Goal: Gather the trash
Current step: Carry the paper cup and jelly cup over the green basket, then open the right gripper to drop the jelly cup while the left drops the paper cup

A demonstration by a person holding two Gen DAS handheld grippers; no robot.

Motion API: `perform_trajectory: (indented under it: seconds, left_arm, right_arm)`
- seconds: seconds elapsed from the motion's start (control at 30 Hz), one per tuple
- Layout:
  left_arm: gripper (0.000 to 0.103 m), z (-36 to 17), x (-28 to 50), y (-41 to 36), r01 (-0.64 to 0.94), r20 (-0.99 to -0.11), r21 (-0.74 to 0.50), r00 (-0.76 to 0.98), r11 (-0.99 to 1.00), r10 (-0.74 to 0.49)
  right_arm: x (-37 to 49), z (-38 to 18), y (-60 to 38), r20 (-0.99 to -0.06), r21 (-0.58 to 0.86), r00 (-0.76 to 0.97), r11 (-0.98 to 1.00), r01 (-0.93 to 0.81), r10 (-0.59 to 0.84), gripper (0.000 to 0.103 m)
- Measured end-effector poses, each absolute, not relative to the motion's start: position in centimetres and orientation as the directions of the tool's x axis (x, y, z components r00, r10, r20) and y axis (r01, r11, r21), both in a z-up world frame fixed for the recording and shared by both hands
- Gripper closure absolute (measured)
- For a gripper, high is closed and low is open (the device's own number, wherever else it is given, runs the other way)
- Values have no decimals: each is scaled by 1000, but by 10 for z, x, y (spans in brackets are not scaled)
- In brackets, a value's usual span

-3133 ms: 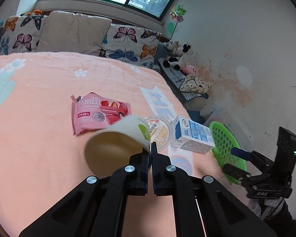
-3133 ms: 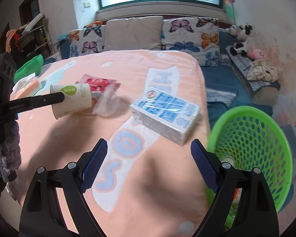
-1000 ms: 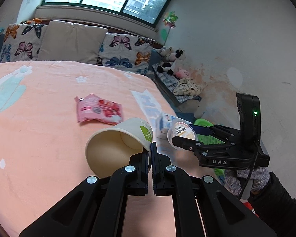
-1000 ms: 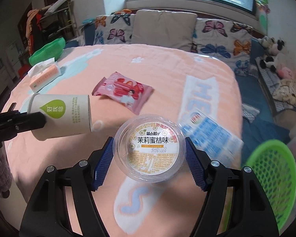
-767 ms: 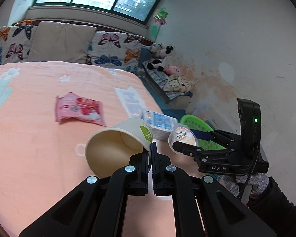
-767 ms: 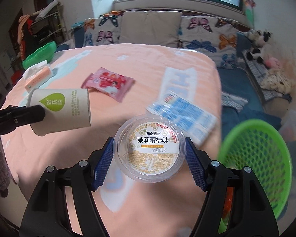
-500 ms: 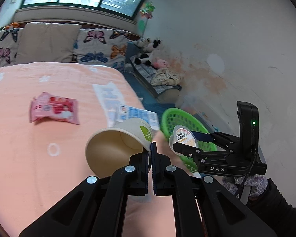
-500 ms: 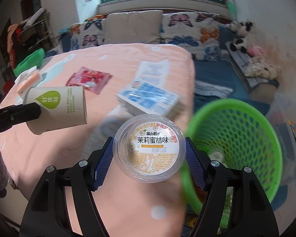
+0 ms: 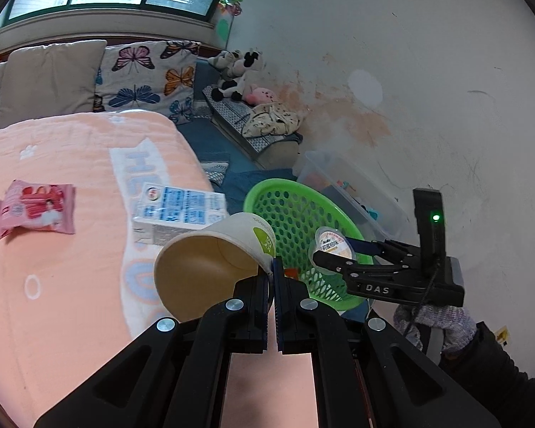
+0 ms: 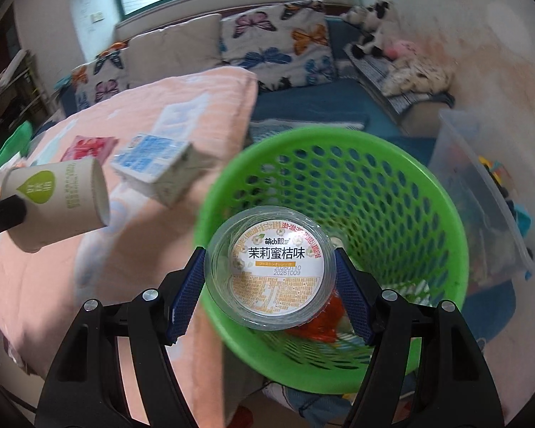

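Right wrist view, one jelly cup (image 10: 271, 271), one paper cup (image 10: 57, 203), one green basket (image 10: 442, 214)

Bright green basket (image 10: 442, 214), peach blanket (image 9: 53, 249), pink wrapper (image 9: 35, 210), blue-white carton (image 9: 180, 207), butterfly-print pillows (image 9: 142, 75), blue pads (image 10: 185, 294).

Right wrist view: blue-and-white carton (image 10: 157, 167) and pink wrapper (image 10: 89, 148), left of centre, smeared by motion blur; print unreadable. Clear jelly cup (image 10: 271, 273) hides most of the green basket (image 10: 392, 192) contents; only red scraps show. Clear storage bin (image 10: 481, 185) contents at right edge indistinct.
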State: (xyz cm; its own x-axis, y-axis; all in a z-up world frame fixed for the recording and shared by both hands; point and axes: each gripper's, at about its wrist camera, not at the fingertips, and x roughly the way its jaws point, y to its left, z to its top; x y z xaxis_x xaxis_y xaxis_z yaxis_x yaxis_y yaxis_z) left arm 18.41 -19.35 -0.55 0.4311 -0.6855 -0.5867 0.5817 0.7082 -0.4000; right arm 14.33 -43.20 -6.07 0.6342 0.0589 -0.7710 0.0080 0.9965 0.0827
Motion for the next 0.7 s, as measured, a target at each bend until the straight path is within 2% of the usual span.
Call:
perform_trajectory:
  seconds: [0.13, 0.27, 0.7]
  left_arm:
    - [100, -4, 184, -210, 601, -594, -386, 418, 700, -687]
    - [100, -4, 187, -222, 610, -602, -382, 405, 694, -688]
    - [100, -13, 197, -271, 649, -635, -369, 346, 665, -690]
  right_arm:
    - [144, -70, -447, -780, 97, 624, 994, 44, 49, 32]
    - [143, -75, -461, -781, 113, 624, 990, 82, 38, 25]
    - [123, -69, -482, -762, 125, 648, 986, 110, 24, 24]
